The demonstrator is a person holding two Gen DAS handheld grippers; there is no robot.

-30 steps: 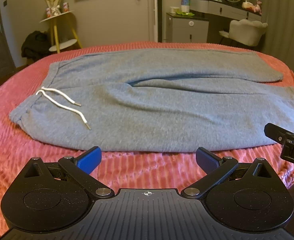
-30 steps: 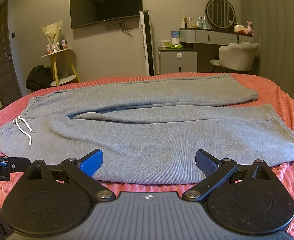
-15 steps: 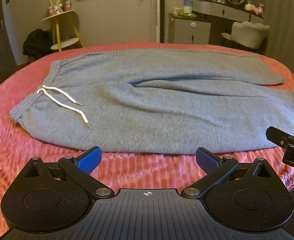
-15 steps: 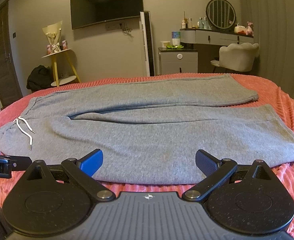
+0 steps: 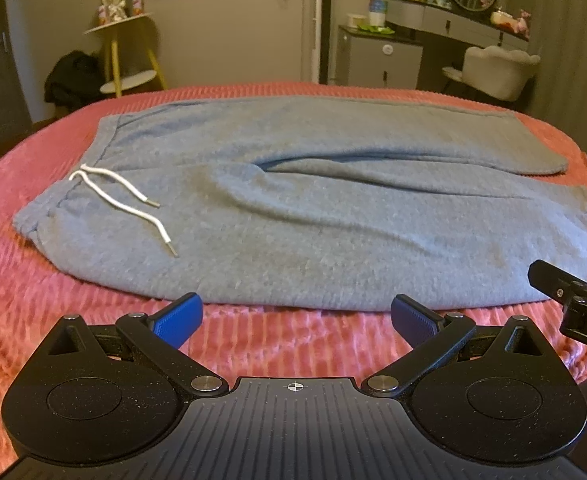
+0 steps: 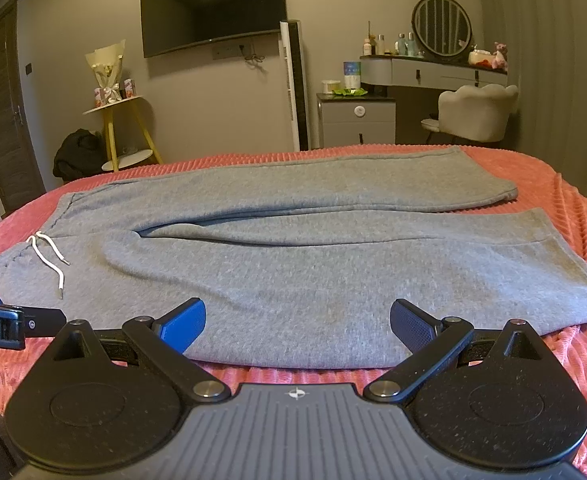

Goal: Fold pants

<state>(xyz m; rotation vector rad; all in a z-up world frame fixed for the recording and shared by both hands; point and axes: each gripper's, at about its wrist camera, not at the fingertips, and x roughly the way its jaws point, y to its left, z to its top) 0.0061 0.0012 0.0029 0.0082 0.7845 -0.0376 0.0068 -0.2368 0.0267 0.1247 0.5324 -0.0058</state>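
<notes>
Both of our grippers gape wide and hold nothing: the left gripper [image 5: 296, 317] and right gripper [image 6: 297, 322] hover just short of the near hem. We see the grey pants [image 6: 293, 264] spread flat on the coral bedspread [image 5: 21, 304], waistband leftward.

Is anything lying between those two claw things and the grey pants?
Nothing visible does. Only bare red bedspread separates the open left gripper from the pants, and the open right gripper already hangs over their near edge.

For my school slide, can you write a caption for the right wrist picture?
Open right gripper hovers at the near edge of grey pants spread flat on a pink bedspread.
</notes>
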